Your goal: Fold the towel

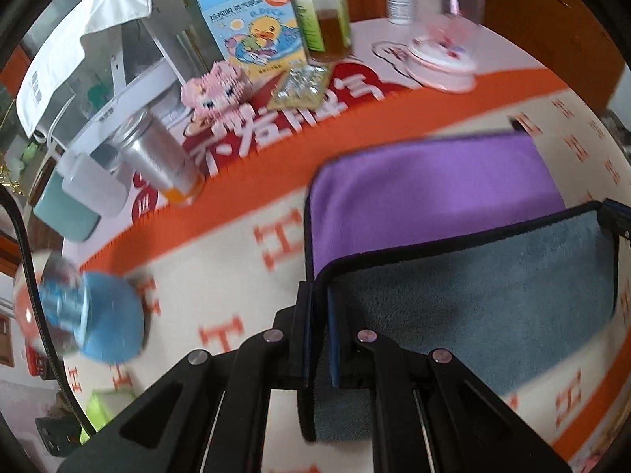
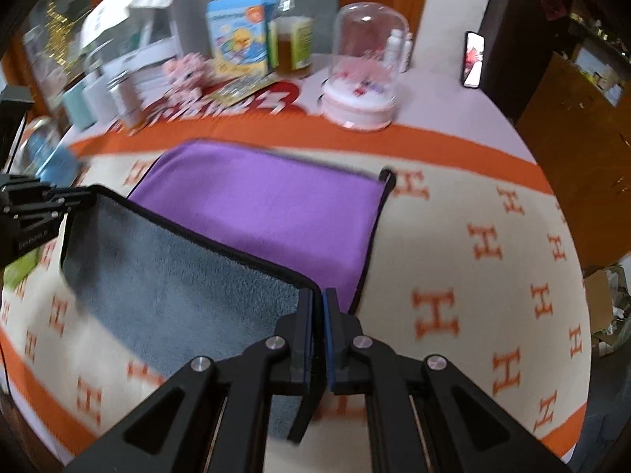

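The towel is purple (image 1: 434, 189) on one face and grey (image 1: 473, 299) on the other, with a black hem. Its far part lies flat on the table, purple face up (image 2: 268, 216). Its near edge is lifted, grey face (image 2: 177, 291) toward me. My left gripper (image 1: 320, 295) is shut on the near left corner. My right gripper (image 2: 318, 299) is shut on the near right corner. The right gripper also shows at the right edge of the left wrist view (image 1: 615, 216), and the left gripper at the left edge of the right wrist view (image 2: 59, 201).
A cream and orange blanket (image 2: 453, 268) covers the table. At the back stand a glass dome (image 2: 364, 75), a bottle (image 2: 294, 39), a blue duck box (image 2: 238, 35), a pink toy (image 1: 215, 90), a metal can (image 1: 157, 153) and cups. A phone (image 2: 473, 59) stands at the back right. A blue object (image 1: 106, 315) lies at the left.
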A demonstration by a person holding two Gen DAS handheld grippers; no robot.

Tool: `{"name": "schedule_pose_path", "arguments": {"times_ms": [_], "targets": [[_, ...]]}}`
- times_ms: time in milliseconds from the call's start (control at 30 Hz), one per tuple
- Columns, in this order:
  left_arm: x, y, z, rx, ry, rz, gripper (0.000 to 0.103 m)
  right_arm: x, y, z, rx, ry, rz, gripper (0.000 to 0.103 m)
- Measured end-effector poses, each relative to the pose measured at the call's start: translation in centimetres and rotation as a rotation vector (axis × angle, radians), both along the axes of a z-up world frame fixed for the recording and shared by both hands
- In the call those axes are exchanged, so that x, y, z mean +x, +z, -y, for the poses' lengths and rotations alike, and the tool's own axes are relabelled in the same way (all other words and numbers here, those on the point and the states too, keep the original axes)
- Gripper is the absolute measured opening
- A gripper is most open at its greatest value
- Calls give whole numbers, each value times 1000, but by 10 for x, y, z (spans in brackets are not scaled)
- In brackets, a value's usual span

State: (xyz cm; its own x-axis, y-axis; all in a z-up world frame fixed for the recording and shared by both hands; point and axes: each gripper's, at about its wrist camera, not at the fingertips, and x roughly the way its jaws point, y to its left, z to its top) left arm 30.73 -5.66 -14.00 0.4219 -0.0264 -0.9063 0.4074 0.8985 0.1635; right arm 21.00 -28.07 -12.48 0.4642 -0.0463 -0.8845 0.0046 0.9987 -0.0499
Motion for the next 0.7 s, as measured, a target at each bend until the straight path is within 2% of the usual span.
{"name": "schedule_pose_path", "arguments": {"times_ms": [133, 300, 700], "targets": [[36, -7, 12, -5, 43, 2, 5, 37, -5, 12, -10, -41, 16, 5], [62, -20, 22, 11, 65, 4, 5, 68, -15, 21, -29, -64, 17, 5], [98, -41, 43, 26, 111, 21, 5, 102, -41, 31, -78, -74, -15, 5]]}}
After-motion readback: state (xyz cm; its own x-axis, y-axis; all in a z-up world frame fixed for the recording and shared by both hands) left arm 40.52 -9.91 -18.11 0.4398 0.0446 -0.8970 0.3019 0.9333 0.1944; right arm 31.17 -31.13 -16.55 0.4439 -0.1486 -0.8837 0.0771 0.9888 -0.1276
